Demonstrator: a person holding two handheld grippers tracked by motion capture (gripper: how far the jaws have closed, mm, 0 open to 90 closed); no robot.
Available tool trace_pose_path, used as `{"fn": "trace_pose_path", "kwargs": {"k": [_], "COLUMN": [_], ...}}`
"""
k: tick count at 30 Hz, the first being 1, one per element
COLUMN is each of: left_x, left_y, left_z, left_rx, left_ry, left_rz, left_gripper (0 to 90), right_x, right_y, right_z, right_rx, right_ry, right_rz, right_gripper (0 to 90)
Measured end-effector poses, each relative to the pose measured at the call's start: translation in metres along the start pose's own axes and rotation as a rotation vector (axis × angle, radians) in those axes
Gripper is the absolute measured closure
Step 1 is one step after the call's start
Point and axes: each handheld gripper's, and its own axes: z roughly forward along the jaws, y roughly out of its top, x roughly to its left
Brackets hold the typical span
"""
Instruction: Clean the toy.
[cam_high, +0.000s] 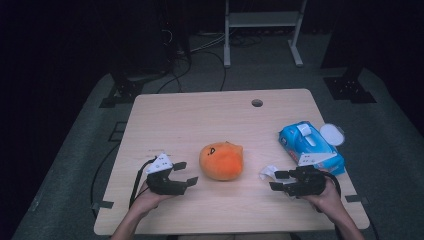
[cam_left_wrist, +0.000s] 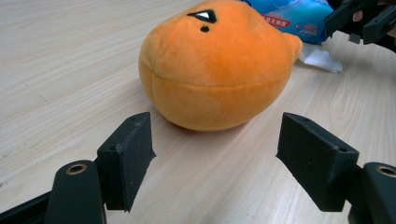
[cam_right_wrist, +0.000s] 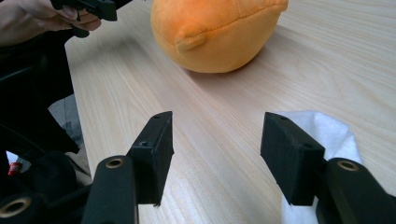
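In the high view an orange plush toy (cam_high: 221, 160) is seen lying on the bare middle of the table (cam_high: 200, 115), between the left tool (cam_high: 181, 174) and the right tool (cam_high: 281, 181); both stand with jaws apart, nothing between them; a blue wipes pack (cam_high: 311, 147) and a white tissue (cam_high: 268, 171) lie by the right tool.

In the left gripper view the plush toy (cam_left_wrist: 217, 65) sits just ahead of the spread jaws — soft, light and squashy by its look; a hold across its rounded sides is judged best.

In the right gripper view the seam and a small nub of the plush toy (cam_right_wrist: 219, 30) are shown; the fabric should not slip, though it will give under pressure — the tissue (cam_right_wrist: 327, 133) lies beside one jaw.
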Motion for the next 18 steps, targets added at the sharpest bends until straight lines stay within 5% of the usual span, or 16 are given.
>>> {"fn": "trace_pose_path", "kwargs": {"k": [18], "left_x": [0.0], "left_y": [-0.013], "left_z": [-0.004], "left_rx": [0.007], "left_ry": [0.011], "left_rz": [-0.036], "left_gripper": [21.0], "right_x": [0.001], "right_y": [-0.002], "right_z": [0.001], "right_rx": [0.005], "right_ry": [0.005], "right_rz": [0.0], "right_gripper": [41.6]}}
